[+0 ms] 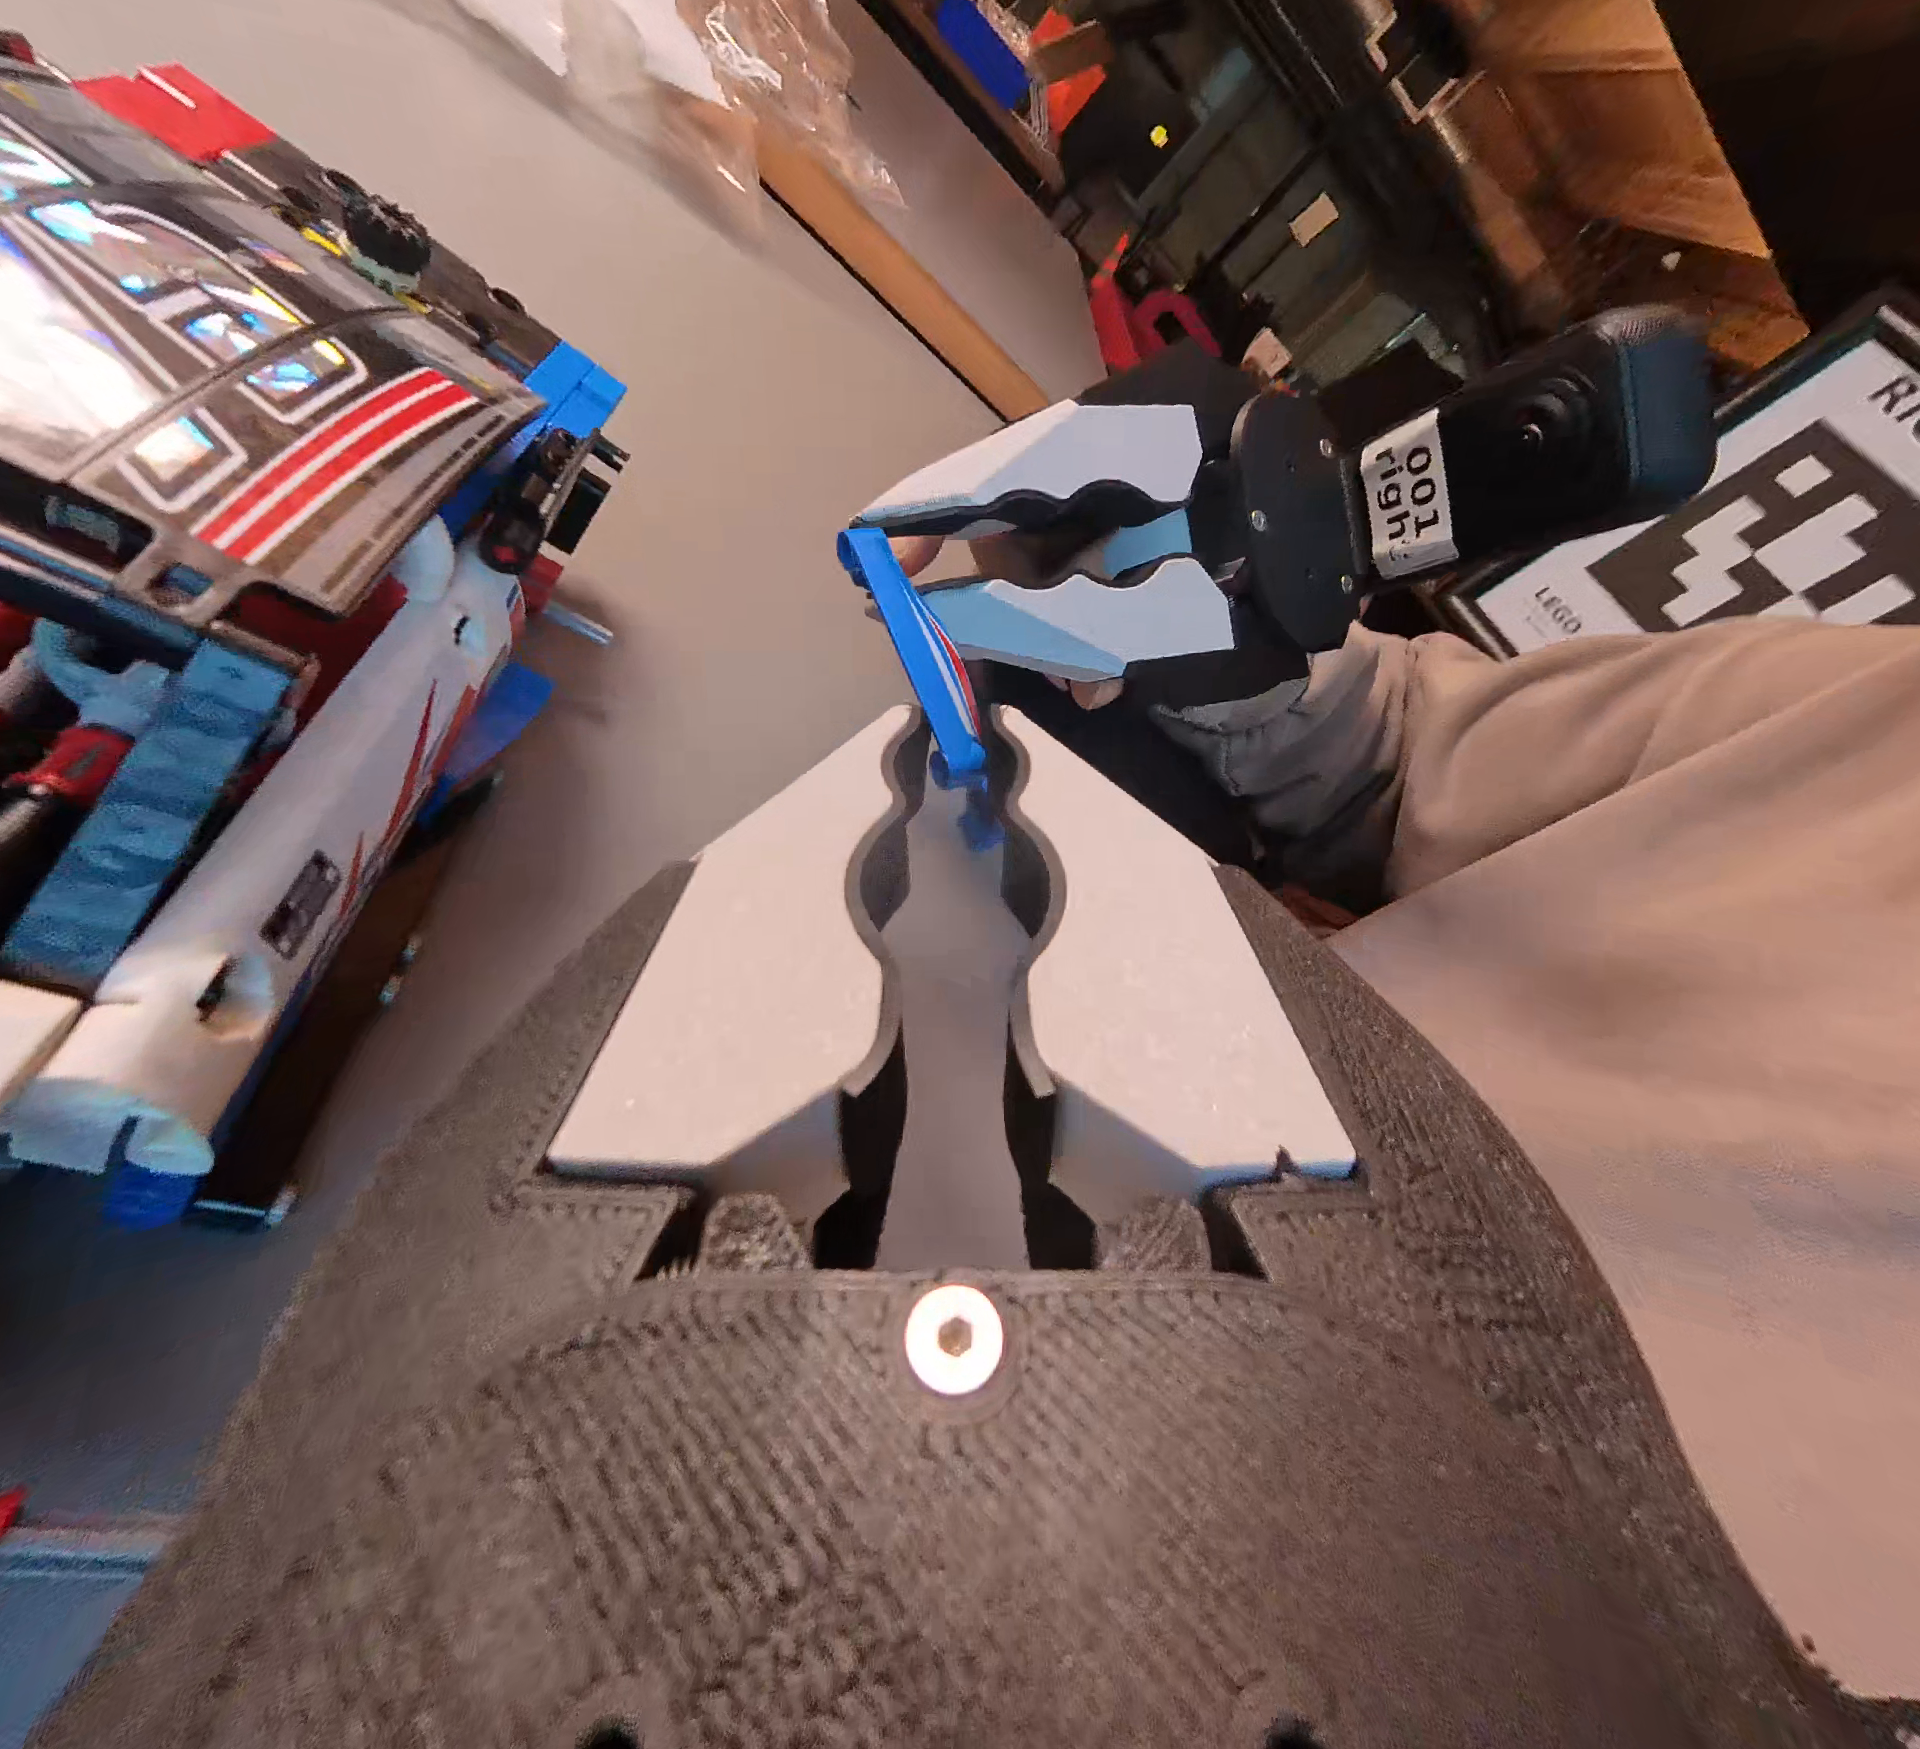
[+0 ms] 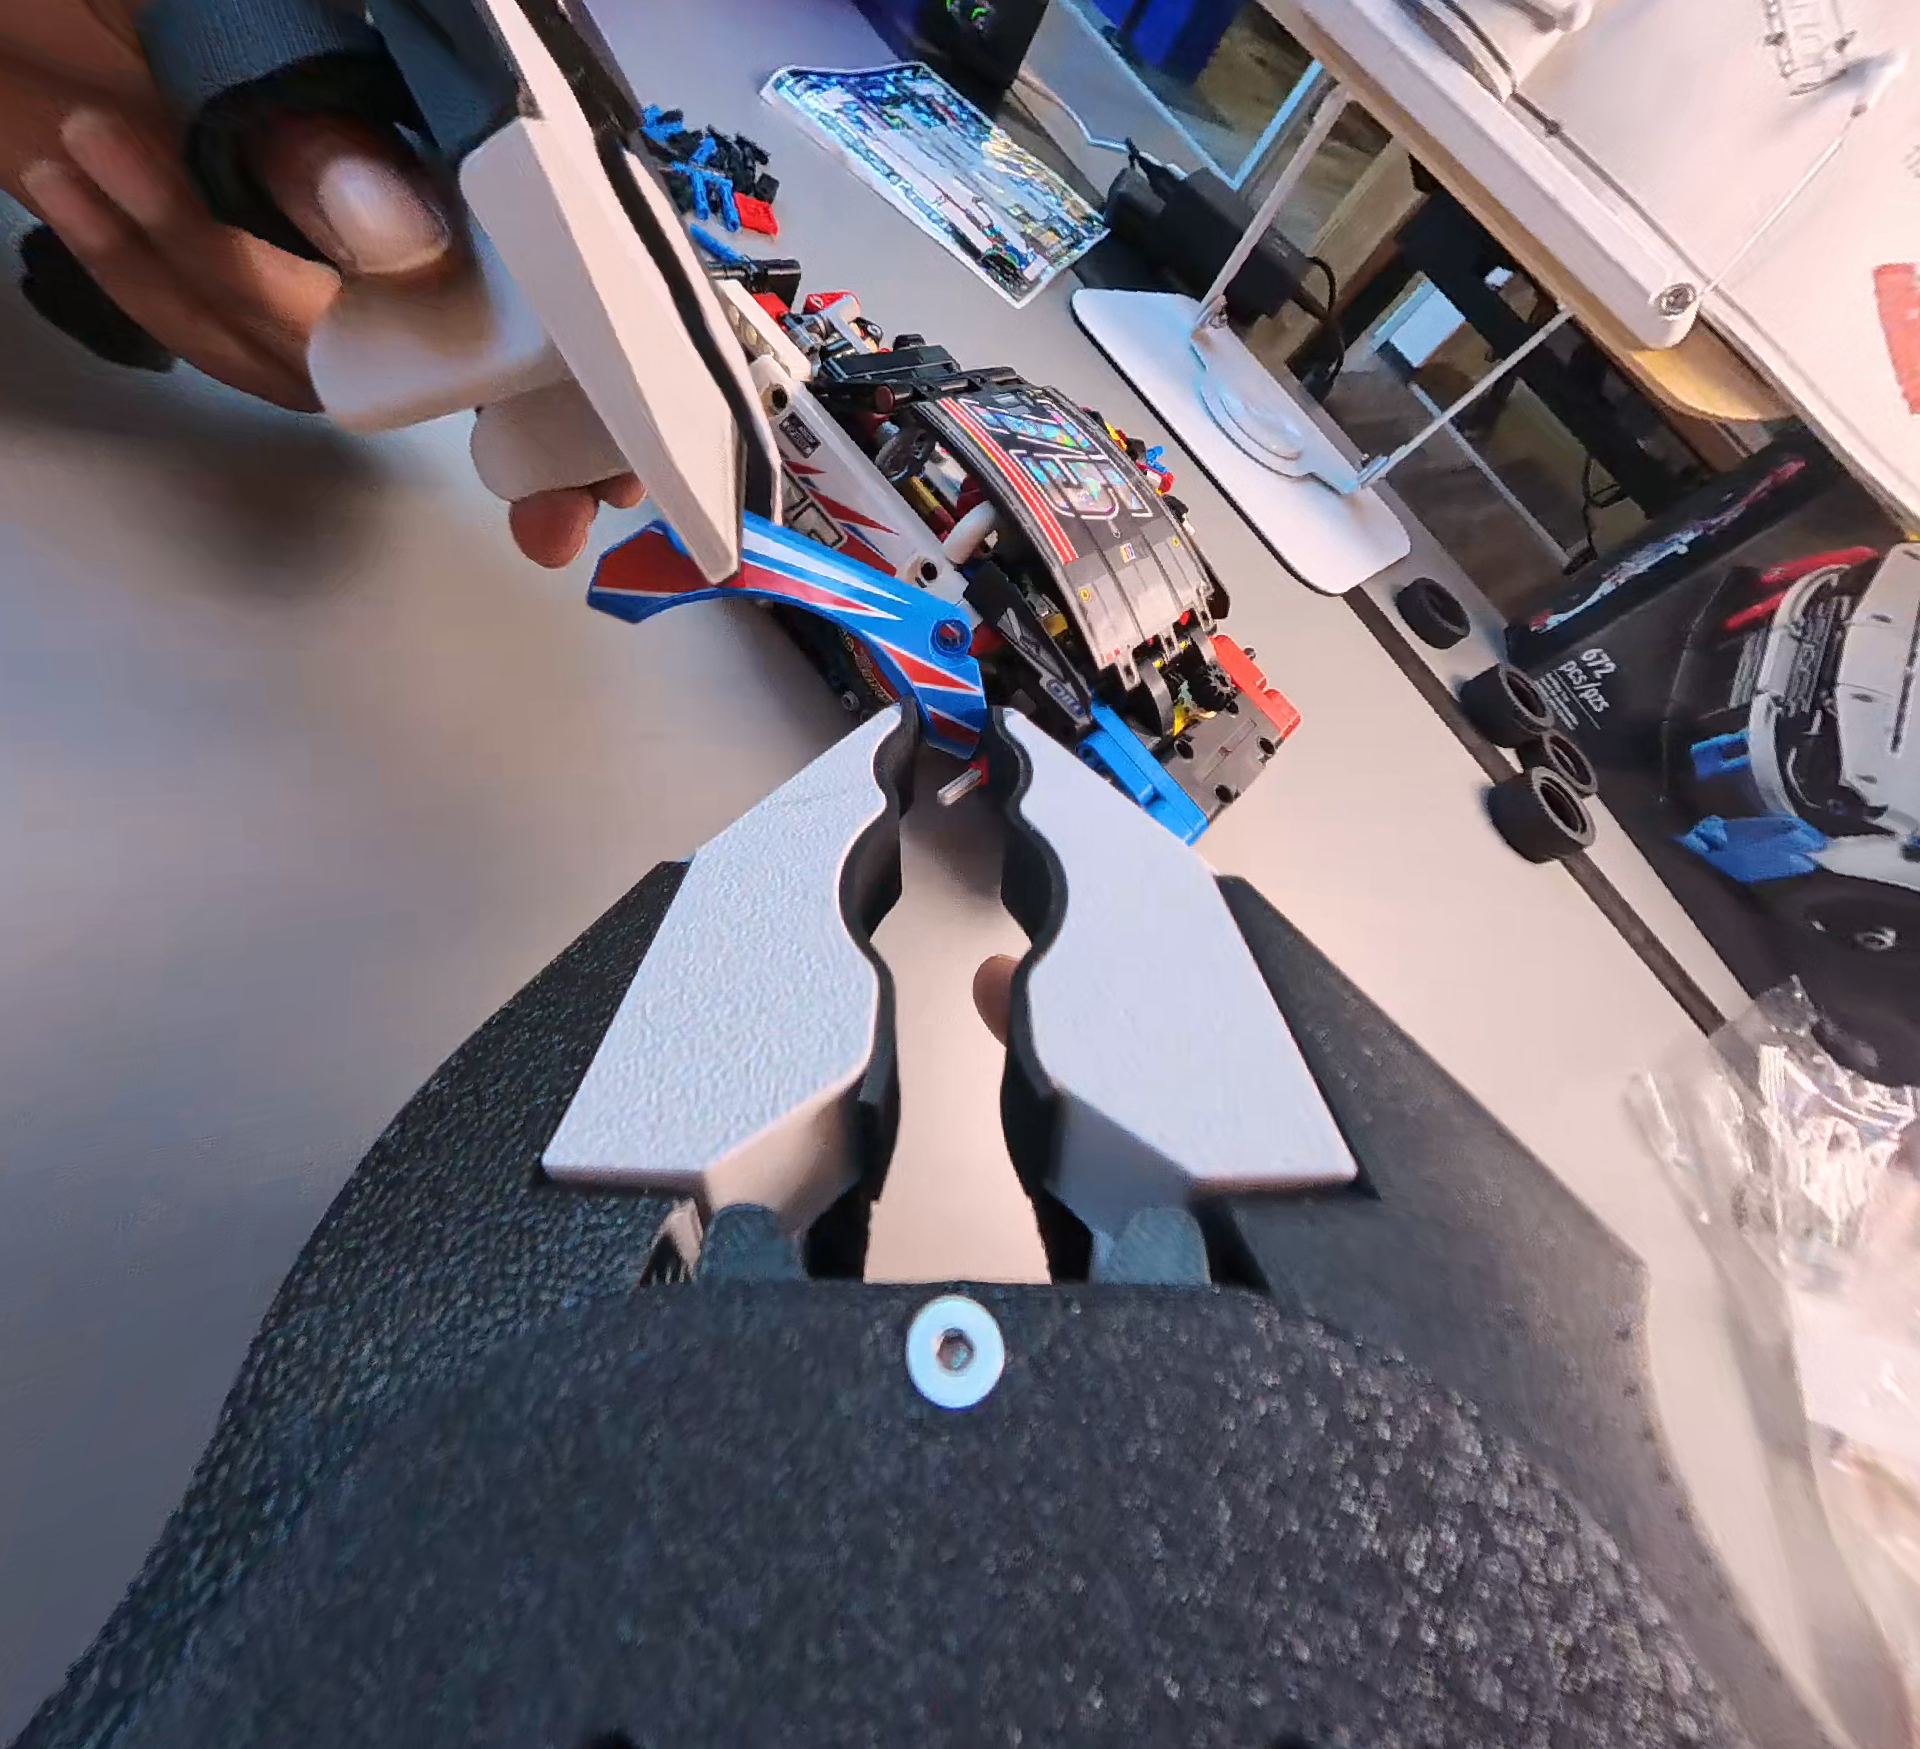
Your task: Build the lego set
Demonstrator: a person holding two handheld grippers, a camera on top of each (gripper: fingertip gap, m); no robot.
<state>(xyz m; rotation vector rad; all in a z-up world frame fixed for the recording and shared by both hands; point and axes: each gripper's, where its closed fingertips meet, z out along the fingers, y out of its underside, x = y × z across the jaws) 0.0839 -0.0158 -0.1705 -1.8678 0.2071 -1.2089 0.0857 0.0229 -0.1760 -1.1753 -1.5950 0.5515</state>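
A pale grey desk point(image 2: 260, 868) fills both views, with a workshop of shelves and ducts behind it in the left wrist view. On it lies the toy car point(image 2: 1039, 577), largely built: the black roof with shiny stickers, white flanks and a blue front section are in place. It has no wheels on; three black tyres point(image 2: 1538, 764) lie apart near the desk's edge, beside the set's dark box point(image 2: 1766, 660). A small heap of loose blue, black and red pieces point(image 2: 717, 172) waits beyond the car, next to a shiny sticker sheet point(image 2: 935, 172). Crumpled clear bags point(image 2: 1766, 1128) lie at the right.

Both grippers are held up between the car and the person, sharing one part: a curved blue panel point(image 2: 831, 608) with red and white stripes. The right gripper point(image 2: 948, 743) has its fingers pinching one end of the panel. The left gripper point(image 1: 951, 754) meets the other end, where a small blue pin point(image 1: 977, 821) sticks out; its fingers stand close together around that end, though whether they truly clamp it I cannot tell.

My reading is that the body is well advanced, and this panel is being prepared for fitting. The panel, the tyres and the heap of small pieces remain to go on.
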